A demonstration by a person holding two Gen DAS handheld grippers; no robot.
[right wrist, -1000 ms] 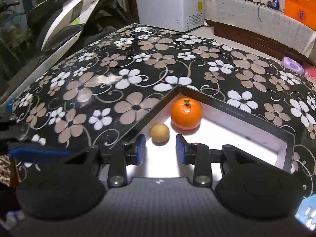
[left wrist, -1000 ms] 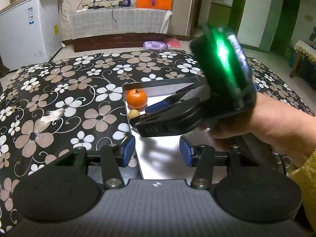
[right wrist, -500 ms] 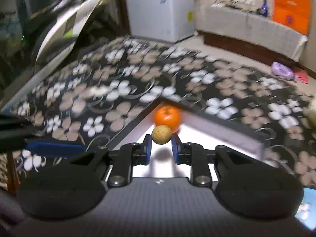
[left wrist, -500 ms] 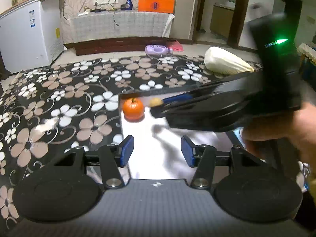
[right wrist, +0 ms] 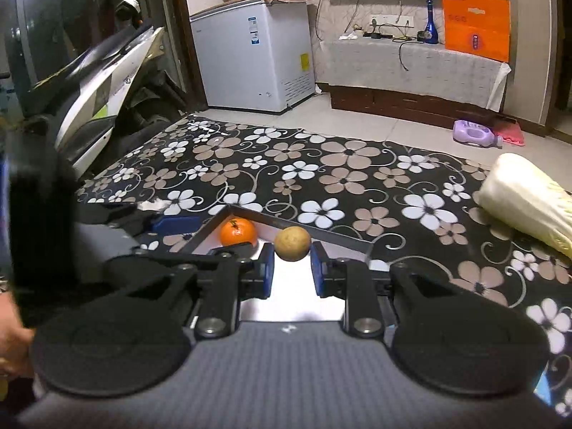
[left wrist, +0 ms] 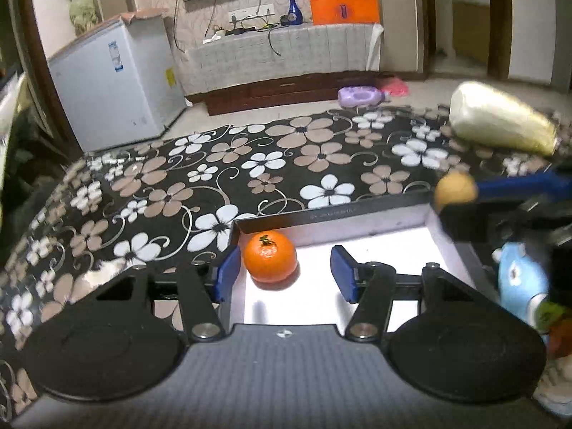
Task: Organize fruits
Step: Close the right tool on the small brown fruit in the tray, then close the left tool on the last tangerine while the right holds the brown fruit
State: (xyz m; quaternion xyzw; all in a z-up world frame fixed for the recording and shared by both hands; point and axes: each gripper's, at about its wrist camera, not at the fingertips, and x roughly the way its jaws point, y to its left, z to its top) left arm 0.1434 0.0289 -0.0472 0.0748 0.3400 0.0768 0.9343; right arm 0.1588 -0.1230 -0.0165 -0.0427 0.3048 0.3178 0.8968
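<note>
The orange (left wrist: 270, 256) is framed at 12 o'clock by the open left claw (left wrist: 282, 273), nearer than the right claw (right wrist: 292, 268) gripping a longan (right wrist: 292, 243).

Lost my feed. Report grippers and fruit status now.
Right gripper shut on small tan fruit, lifted above tray. Left gripper open, flanking orange in tray corner. Cabbage off to the right, not obstructing.
</note>
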